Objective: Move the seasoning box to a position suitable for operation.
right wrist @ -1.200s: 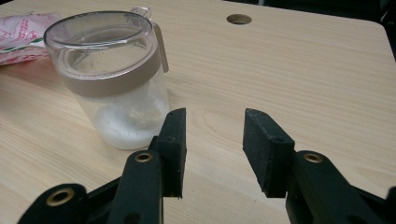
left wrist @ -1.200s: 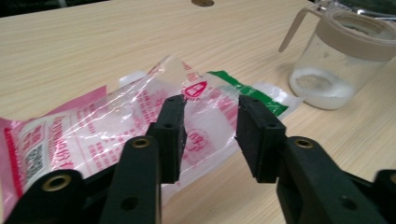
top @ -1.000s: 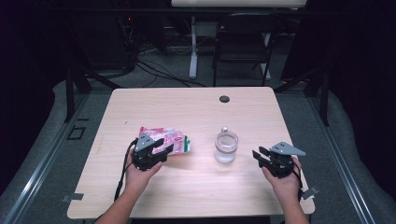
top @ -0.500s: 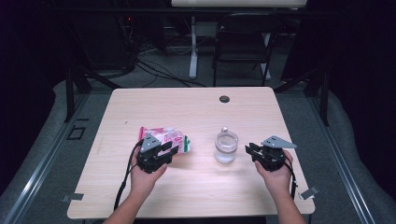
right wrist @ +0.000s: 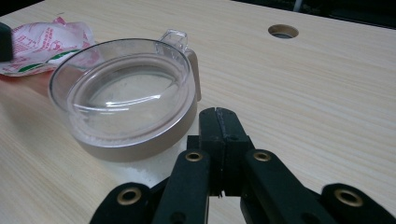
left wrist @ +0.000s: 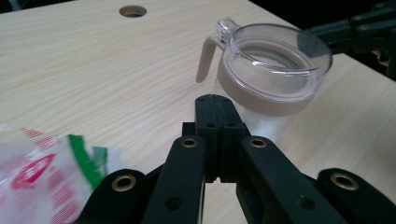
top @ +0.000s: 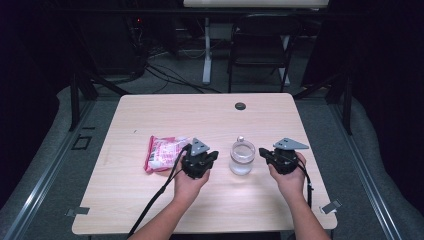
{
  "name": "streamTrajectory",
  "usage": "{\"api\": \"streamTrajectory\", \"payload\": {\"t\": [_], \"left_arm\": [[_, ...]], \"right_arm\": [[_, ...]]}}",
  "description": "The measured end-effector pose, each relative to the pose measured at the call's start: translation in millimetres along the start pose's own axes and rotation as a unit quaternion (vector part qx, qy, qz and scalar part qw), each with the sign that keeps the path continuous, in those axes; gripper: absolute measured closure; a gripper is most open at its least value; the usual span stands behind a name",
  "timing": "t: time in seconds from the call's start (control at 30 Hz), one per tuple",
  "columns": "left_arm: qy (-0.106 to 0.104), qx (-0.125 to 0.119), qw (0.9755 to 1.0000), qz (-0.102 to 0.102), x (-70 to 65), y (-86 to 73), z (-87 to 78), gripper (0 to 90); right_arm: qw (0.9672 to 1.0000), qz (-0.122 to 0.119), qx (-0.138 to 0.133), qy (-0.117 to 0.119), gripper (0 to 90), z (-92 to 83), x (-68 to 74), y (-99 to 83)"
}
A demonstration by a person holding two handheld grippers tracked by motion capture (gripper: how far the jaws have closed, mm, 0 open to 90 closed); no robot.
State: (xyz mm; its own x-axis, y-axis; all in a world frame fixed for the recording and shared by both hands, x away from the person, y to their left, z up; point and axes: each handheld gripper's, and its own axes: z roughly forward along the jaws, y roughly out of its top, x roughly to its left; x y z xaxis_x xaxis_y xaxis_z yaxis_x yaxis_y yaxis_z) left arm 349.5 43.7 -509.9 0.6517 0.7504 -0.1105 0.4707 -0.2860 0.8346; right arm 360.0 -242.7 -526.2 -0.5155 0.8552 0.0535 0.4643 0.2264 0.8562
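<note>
A clear plastic jar (top: pixel 242 156) with a tan band, a side handle and a clear lid stands upright at the middle of the table. My left gripper (top: pixel 212 156) is just left of it, and in the left gripper view its jaws (left wrist: pixel 215 100) are pressed together, empty, a little short of the jar (left wrist: pixel 273 70). My right gripper (top: pixel 263 153) is just right of the jar, and its tips (right wrist: pixel 219 114) meet beside the jar (right wrist: pixel 126 98), holding nothing. Both pairs of jaws have just been closing with nothing between them. A pink and white packet (top: pixel 162 152) lies flat, left of the left gripper.
The wooden table (top: pixel 150 115) has a round cable hole (top: pixel 240 106) near its far edge. A cable trails from each gripper toward the near edge. A chair (top: pixel 260 45) and desk legs stand on the floor beyond the table.
The left gripper has moved right, off the packet and up to the jar. The right gripper has come left toward the jar. Both pairs of jaws went from open to shut.
</note>
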Motion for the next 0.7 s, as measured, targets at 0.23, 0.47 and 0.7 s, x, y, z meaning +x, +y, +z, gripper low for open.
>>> {"api": "streamTrajectory", "payload": {"t": [0.23, 0.47, 0.7], "left_arm": [[0.009, 0.034, 0.9994, 0.004, -12.9, -0.5, 34.5, 90.0], [0.019, 0.030, 0.9993, 0.013, -16.7, 0.7, 45.3, 90.0], [0.018, 0.032, 0.9992, 0.017, -16.2, 1.6, 48.8, 90.0]], "right_arm": [[1.0000, -0.003, 0.007, 0.005, 90.0, 11.1, -0.2, 2.9], [0.9999, -0.004, 0.010, 0.011, 90.0, 15.9, 1.4, 3.9], [0.9999, -0.005, 0.012, 0.009, 90.0, 16.9, 1.8, 3.1]]}}
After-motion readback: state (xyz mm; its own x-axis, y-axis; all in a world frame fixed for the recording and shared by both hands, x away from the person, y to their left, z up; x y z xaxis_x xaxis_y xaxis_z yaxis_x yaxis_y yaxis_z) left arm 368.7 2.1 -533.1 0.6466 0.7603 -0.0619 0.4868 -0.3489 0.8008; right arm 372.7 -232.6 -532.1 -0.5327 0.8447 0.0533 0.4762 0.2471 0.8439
